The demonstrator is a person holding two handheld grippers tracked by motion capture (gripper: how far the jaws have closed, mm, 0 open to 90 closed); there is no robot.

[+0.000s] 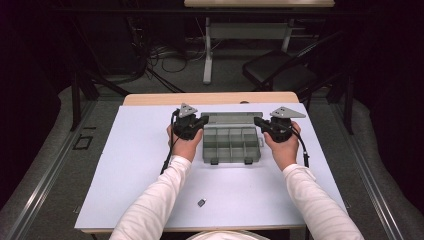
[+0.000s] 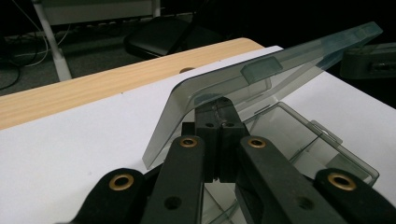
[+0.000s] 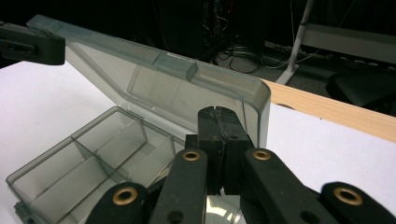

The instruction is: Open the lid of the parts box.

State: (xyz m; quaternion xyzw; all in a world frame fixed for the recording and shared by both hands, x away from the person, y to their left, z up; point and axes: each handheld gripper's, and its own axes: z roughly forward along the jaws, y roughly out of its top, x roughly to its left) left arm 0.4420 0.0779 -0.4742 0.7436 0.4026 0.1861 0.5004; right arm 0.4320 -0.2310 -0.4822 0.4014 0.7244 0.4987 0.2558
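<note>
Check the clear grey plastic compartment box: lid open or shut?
Open: the hinged lid stands tilted up above the clear grey plastic compartment box.

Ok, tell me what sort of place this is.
Probably a lab or recording workspace, not a home: a white work table in a dark room, loose cables on the floor, a second desk and a black chair behind.

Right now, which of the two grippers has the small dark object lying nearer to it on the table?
The left gripper. The small dark object lies on the white table surface near the person's left sleeve, away from the right gripper.
</note>
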